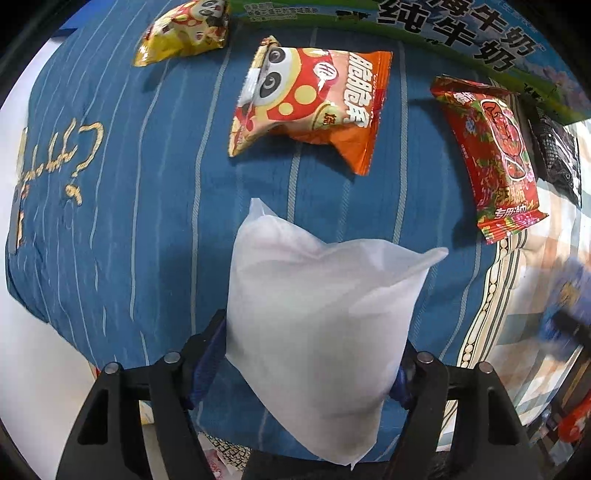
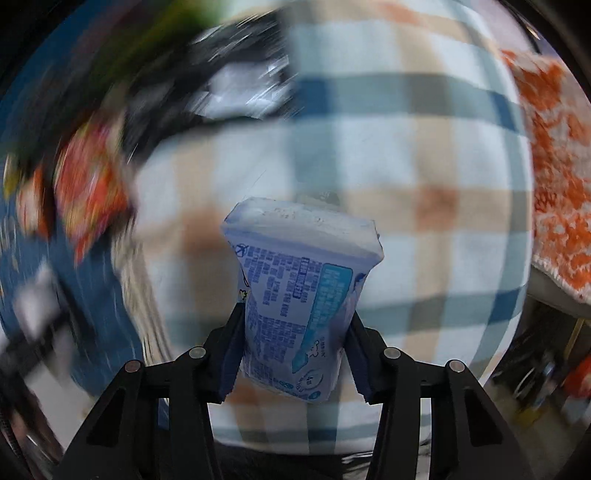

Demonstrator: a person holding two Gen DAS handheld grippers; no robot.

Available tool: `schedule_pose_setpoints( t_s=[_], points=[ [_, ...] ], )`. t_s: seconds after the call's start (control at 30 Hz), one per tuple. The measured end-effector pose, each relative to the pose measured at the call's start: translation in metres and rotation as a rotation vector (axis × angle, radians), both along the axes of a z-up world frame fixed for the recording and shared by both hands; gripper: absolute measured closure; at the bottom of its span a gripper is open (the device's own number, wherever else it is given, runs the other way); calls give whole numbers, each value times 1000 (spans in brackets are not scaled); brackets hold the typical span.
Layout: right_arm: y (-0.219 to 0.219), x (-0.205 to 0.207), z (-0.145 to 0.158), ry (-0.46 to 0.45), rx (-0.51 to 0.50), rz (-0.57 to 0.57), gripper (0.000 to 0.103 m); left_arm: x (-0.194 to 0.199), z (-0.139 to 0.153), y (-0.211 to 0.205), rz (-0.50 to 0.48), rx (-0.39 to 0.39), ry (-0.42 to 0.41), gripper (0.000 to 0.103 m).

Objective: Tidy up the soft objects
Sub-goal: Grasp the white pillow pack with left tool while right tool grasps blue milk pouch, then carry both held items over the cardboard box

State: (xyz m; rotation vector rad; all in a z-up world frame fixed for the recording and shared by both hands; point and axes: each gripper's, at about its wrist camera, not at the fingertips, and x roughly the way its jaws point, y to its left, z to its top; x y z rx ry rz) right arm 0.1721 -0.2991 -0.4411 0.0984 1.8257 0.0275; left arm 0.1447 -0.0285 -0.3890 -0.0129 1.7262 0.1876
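Observation:
My left gripper [image 1: 314,354] is shut on a plain white soft pouch [image 1: 317,317] and holds it above a blue striped cloth [image 1: 147,192]. On that cloth lie an orange panda snack bag [image 1: 314,99], a yellow panda snack bag [image 1: 184,33] at the far left, and a red flowered sauce packet [image 1: 495,155] at the right. My right gripper [image 2: 295,332] is shut on a blue-printed tissue pack [image 2: 299,291], held above a plaid cloth [image 2: 424,155]. The right wrist view is motion-blurred on its left side.
A green and blue milk carton box [image 1: 443,33] stands along the far edge of the blue cloth. A black mesh item [image 1: 557,155] lies right of the red packet. An orange and white towel [image 2: 554,166] lies at the right of the plaid cloth.

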Motion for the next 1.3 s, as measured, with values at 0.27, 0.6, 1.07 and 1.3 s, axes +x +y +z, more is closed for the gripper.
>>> schedule_pose_setpoints(
  t_s=[0.27, 0.6, 1.07, 1.3],
  points=[
    [43, -17, -12, 2, -86, 19, 45, 14, -16, 4, -123, -23, 0, 29],
    [27, -28, -18, 20, -99, -157, 43, 18, -32, 22, -149, -110, -5, 36],
    [48, -46, 24, -71, -23, -107, 66, -11, 52, 24, -182, -96, -135, 40],
    [50, -35, 95, -185, 60, -62, 67, -1, 119, 13, -186, -139, -239, 40]
  ],
)
